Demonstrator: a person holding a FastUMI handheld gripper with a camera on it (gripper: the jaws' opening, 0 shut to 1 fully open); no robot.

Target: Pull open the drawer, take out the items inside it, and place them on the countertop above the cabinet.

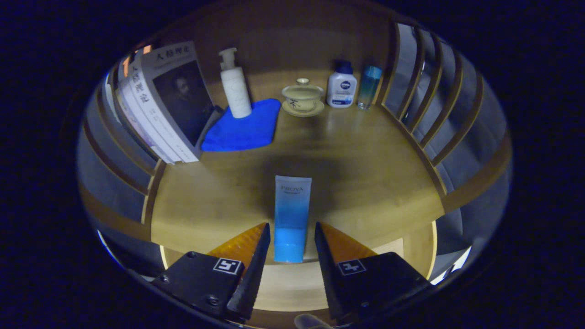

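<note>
On the counter (365,155), books (160,105) lean at the left edge, a bottle (235,84) on a cloth (244,125) behind. At the front edge a tube (291,214) stands between the gripper's (291,240) released fingers, apparently untouched; withdrawing straight back should avoid toppling it.

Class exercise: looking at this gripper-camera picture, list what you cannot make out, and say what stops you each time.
- Tongs and blue tube, gripper view: gaps show beside the tube; contact unclear.
- Pump bottle hides part of the blue cloth.
- Books: front cover hides those behind.
- Lidded cup: lid hides any contents.
</note>
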